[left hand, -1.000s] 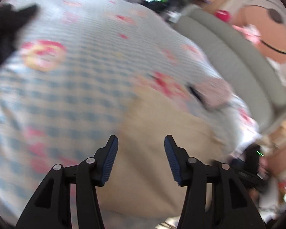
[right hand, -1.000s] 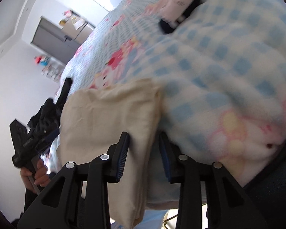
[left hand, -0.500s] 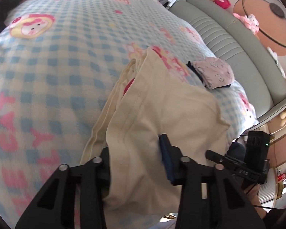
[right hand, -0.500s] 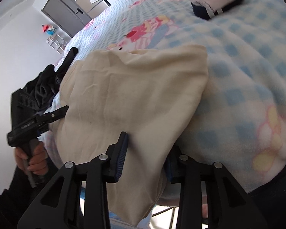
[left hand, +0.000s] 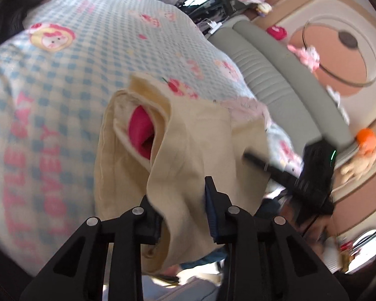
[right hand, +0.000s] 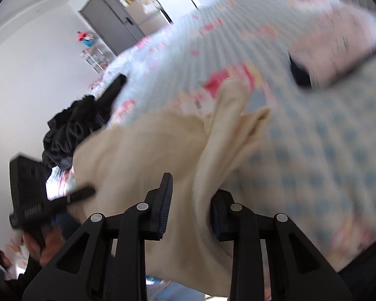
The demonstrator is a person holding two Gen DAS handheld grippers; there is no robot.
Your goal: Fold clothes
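Cream garment (left hand: 188, 150) (a pink lining (left hand: 139, 130) shows in its opening) hangs lifted off the checked bed cover (left hand: 62, 75), its near edge pinched by both the left tongs (left hand: 183, 215) and the right tongs (right hand: 190, 205).

Both claws now lift the cream garment (left hand: 188, 155) off the bed's near edge; it bunches, its pink lining (left hand: 140, 130) showing, apparently pinched at each side.
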